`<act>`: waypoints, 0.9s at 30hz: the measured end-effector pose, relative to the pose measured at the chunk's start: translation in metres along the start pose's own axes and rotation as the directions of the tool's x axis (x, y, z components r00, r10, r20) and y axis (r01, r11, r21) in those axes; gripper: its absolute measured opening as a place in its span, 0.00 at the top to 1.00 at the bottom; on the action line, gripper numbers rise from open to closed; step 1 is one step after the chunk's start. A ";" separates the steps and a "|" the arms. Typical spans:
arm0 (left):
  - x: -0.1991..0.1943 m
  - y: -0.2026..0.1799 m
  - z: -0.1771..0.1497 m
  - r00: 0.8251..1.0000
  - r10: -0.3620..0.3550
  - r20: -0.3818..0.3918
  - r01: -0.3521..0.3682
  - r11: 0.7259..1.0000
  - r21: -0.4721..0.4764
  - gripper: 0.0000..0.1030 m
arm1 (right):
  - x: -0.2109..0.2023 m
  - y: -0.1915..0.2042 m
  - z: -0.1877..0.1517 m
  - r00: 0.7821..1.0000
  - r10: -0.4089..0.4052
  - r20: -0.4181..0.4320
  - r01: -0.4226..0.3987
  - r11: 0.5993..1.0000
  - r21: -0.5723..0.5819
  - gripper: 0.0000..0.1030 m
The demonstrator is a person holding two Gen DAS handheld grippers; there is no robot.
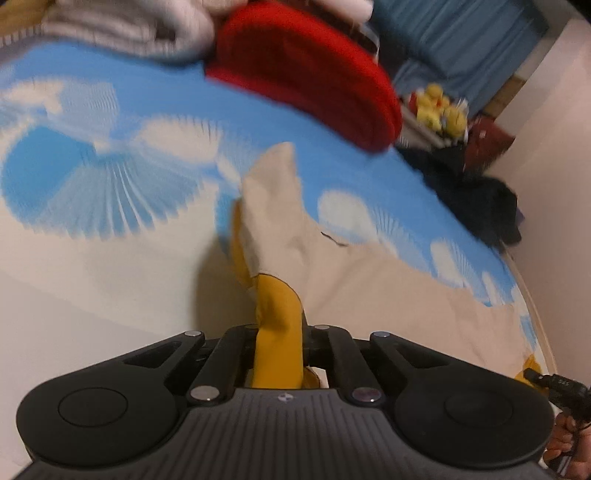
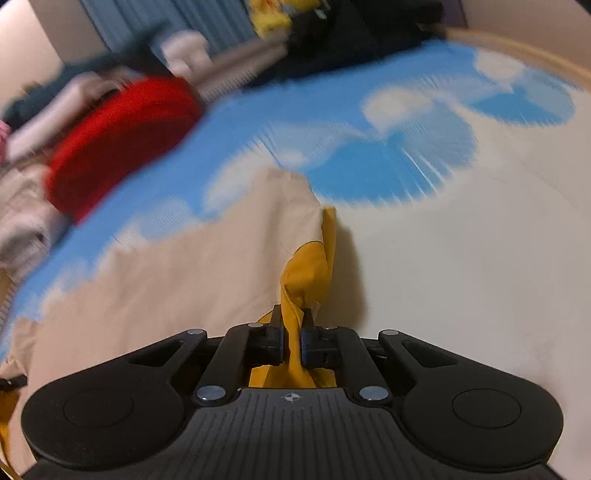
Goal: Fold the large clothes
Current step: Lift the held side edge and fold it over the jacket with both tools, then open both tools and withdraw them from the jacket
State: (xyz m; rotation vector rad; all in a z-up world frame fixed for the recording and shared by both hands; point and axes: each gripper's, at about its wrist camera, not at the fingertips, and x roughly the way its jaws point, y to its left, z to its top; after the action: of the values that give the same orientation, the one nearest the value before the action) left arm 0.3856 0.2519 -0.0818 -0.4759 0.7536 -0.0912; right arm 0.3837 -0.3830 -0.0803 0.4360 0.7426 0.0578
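A large beige garment (image 1: 369, 288) with a mustard-yellow underside lies spread on a bed sheet printed with blue sky and white clouds (image 1: 110, 177). My left gripper (image 1: 279, 332) is shut on a bunched yellow edge of the garment (image 1: 279, 354). My right gripper (image 2: 292, 334) is shut on another yellow edge of the same garment (image 2: 306, 273), whose beige face (image 2: 166, 295) stretches away to the left. The right gripper's tip shows at the lower right of the left wrist view (image 1: 554, 384). Both views are blurred by motion.
A folded red garment (image 1: 306, 70) and grey-white folded clothes (image 1: 122, 26) lie at the far side of the bed. Dark clothes (image 1: 472, 192) and yellow plush toys (image 1: 439, 107) sit beyond the bed edge, by a blue curtain (image 1: 461, 33) and a wall.
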 end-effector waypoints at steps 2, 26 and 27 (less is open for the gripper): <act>-0.007 0.008 0.007 1.000 0.002 0.010 -0.002 1.000 -0.025 0.93 | 0.000 0.013 0.004 0.999 0.026 0.036 -0.025 1.000 -0.014 0.94; -0.065 0.033 -0.055 0.957 0.064 -0.283 -0.039 0.995 0.091 0.89 | -0.056 -0.014 -0.058 0.959 -0.059 -0.278 0.027 0.993 -0.115 0.98; -0.063 0.030 -0.060 0.949 0.103 -0.298 -0.068 0.990 0.127 0.88 | -0.062 -0.015 -0.057 0.964 -0.046 -0.260 0.020 0.995 -0.101 0.99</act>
State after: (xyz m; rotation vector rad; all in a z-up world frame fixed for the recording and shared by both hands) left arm 0.2960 0.2711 -0.0927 -0.3206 1.0645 -0.1282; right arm 0.2989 -0.3890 -0.0837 0.3253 1.0034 0.1221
